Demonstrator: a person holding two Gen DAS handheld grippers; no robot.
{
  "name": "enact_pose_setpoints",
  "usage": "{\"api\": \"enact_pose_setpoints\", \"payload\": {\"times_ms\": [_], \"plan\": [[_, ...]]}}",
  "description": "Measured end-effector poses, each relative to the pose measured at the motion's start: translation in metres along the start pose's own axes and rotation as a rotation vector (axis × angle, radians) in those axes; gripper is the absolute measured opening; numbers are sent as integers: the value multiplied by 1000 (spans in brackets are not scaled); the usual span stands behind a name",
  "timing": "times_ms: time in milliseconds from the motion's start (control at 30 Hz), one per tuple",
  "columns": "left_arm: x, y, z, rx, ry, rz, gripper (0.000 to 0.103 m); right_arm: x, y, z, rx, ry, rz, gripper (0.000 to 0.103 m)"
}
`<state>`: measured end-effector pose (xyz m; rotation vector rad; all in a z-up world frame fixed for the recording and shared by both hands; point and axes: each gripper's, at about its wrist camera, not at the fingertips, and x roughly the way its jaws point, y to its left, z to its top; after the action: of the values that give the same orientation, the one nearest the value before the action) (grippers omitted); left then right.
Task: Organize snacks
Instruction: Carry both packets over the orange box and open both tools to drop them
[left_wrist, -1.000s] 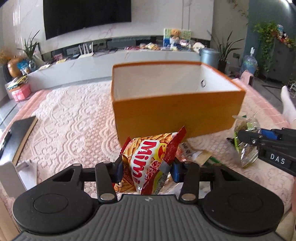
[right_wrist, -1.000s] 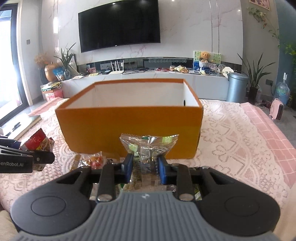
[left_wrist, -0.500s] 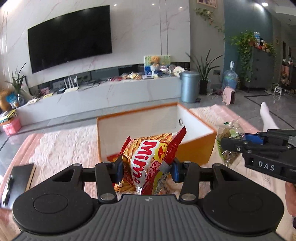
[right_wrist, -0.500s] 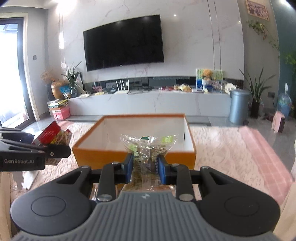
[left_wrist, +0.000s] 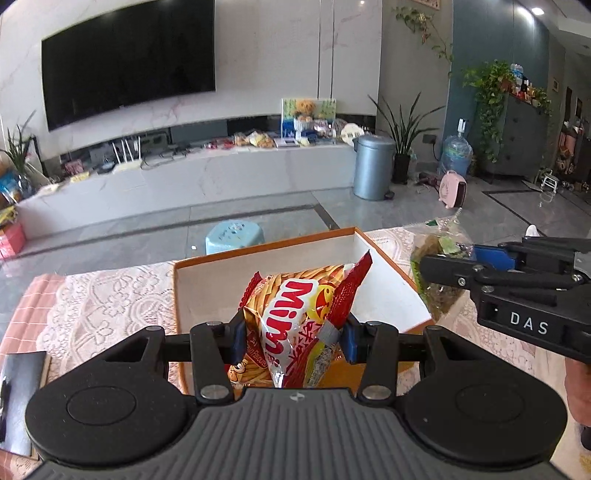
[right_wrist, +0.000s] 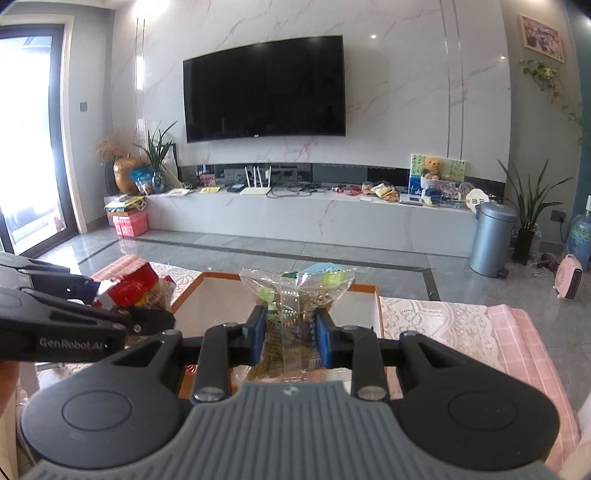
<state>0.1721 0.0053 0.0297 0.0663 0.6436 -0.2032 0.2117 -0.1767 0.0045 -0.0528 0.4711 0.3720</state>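
Observation:
My left gripper (left_wrist: 293, 341) is shut on a red and orange Mimi snack bag (left_wrist: 299, 314) and holds it above the near wall of the orange box (left_wrist: 199, 291), which has a white inside. My right gripper (right_wrist: 290, 338) is shut on a clear bag of green snacks (right_wrist: 295, 295), held over the box (right_wrist: 377, 302). The right gripper with its clear bag (left_wrist: 439, 273) shows at the right of the left wrist view. The left gripper with the Mimi bag (right_wrist: 142, 290) shows at the left of the right wrist view.
The box stands on a table with a pink lace cloth (left_wrist: 110, 302). A dark flat object (left_wrist: 18, 391) lies at the table's left edge. Beyond are a blue stool (left_wrist: 234, 236), a grey bin (right_wrist: 493, 240) and the TV console (right_wrist: 295, 218).
Both grippers have risen with their bags. The box now sits lower and smaller in both views, and the bags hang above it.

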Motion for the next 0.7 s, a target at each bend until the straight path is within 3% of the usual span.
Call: {"api": "enact_pose_setpoints", "payload": {"times_ms": [300, 500, 700], "plan": [[76, 21, 13, -52, 180, -5, 53, 84, -16, 23, -31, 182, 21, 26], [119, 25, 10, -39, 270, -5, 53, 145, -23, 13, -105, 312, 7, 26], [154, 28, 3, -29, 364, -9, 53, 192, -23, -3, -161, 445, 51, 26]]}}
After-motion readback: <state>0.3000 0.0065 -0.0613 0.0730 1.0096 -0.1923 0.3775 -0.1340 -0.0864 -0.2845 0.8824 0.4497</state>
